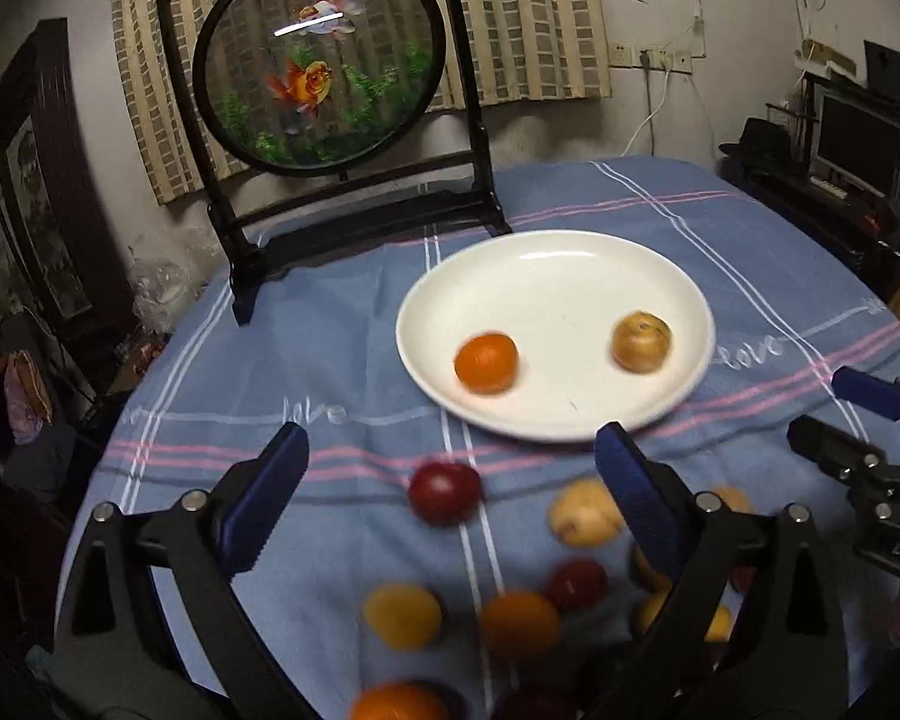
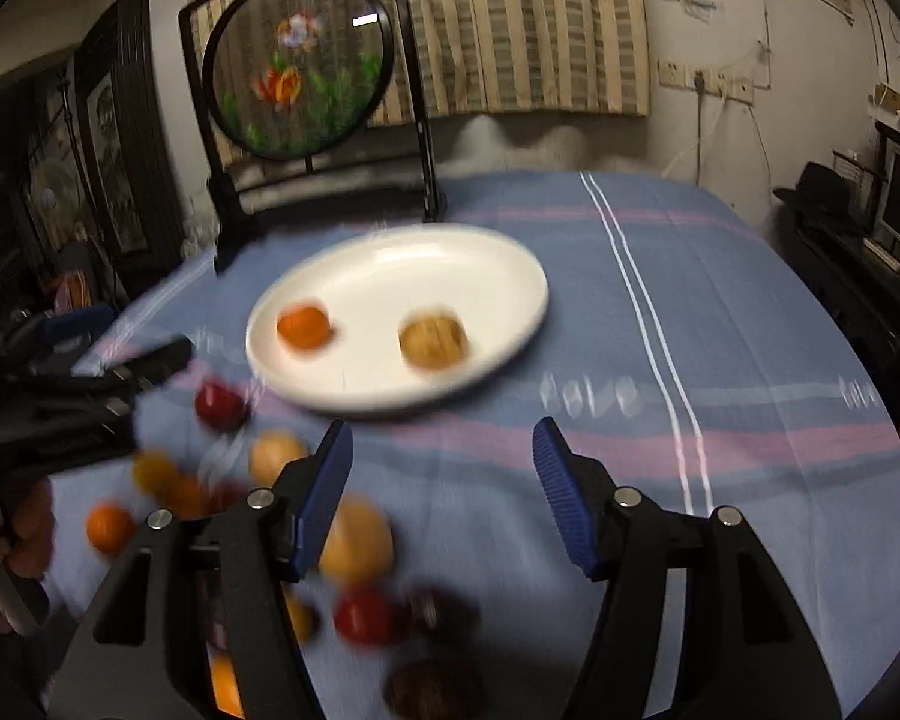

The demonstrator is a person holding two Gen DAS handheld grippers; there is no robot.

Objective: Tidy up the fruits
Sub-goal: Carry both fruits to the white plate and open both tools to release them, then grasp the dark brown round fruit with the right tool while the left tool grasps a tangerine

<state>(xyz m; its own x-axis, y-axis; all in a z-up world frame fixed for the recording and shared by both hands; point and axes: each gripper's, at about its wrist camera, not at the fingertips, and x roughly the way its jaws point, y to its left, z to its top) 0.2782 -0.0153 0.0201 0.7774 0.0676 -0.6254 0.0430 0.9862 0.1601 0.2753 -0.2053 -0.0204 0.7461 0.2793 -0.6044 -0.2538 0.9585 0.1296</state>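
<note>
A white plate (image 1: 546,276) (image 2: 450,258) lies on the blue striped tablecloth and holds an orange (image 1: 486,362) (image 2: 303,327) and a tan fruit (image 1: 641,341) (image 2: 433,341). Several loose fruits, red (image 1: 444,492) (image 2: 219,405), yellow (image 1: 402,615) (image 2: 354,540) and orange (image 1: 519,624) (image 2: 109,528), lie on the cloth in front of the plate. My left gripper (image 1: 450,450) hangs open above them, short of the plate, with nothing between its blue pads. My right gripper (image 2: 444,444) is open and empty too, over bare cloth right of the pile; it also shows at the right edge (image 1: 858,414).
A round goldfish screen in a black stand (image 1: 321,54) (image 2: 297,63) rises behind the plate. The table edge curves off at left and right. A dark shelf with a monitor (image 1: 858,144) stands at far right. A hand (image 2: 24,528) grips the left tool.
</note>
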